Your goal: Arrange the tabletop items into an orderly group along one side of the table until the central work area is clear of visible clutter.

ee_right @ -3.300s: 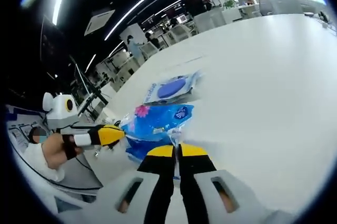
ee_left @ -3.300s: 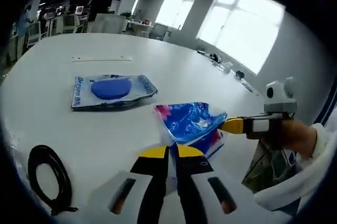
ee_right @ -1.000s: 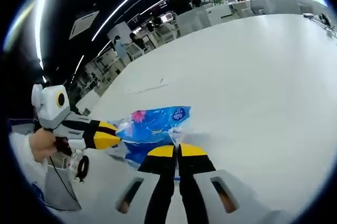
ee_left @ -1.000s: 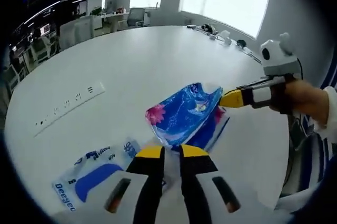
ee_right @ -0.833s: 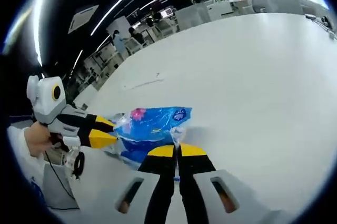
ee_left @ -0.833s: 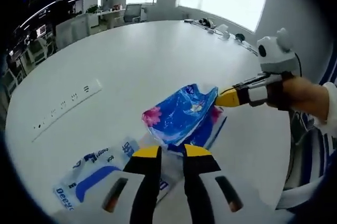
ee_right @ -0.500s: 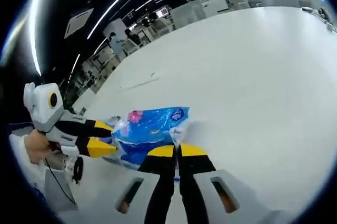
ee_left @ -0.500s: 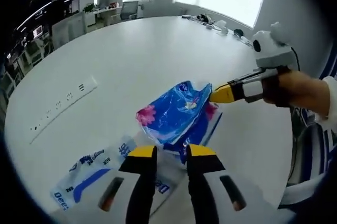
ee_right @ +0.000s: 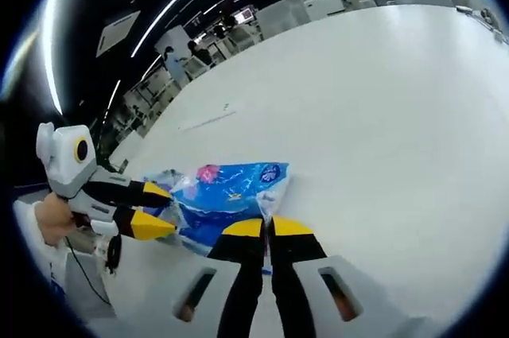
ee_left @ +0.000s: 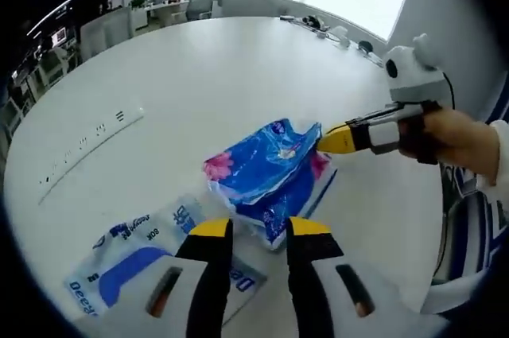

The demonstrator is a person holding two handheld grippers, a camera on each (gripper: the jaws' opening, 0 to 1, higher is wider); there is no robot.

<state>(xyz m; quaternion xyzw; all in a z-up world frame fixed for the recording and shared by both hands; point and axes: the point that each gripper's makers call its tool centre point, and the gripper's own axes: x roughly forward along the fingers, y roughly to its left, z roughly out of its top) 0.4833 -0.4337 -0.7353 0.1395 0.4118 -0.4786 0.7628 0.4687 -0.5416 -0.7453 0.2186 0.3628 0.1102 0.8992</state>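
The right gripper [ee_right: 266, 228] is clenched on one corner of the blue tissue pack [ee_left: 266, 171], which lies on the white table [ee_left: 199, 75] — its other end partly over a flat wipes packet [ee_left: 131, 262]. The left gripper [ee_left: 259, 229] is released — jaws apart, just short of the pack.

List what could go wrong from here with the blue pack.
1. The right gripper is shut on only a thin edge of the blue pack, while the left gripper is open; the pack could slip or its wrapper tear.
2. The pack partly overlaps the wipes packet; dragging it might pull that packet out of place.
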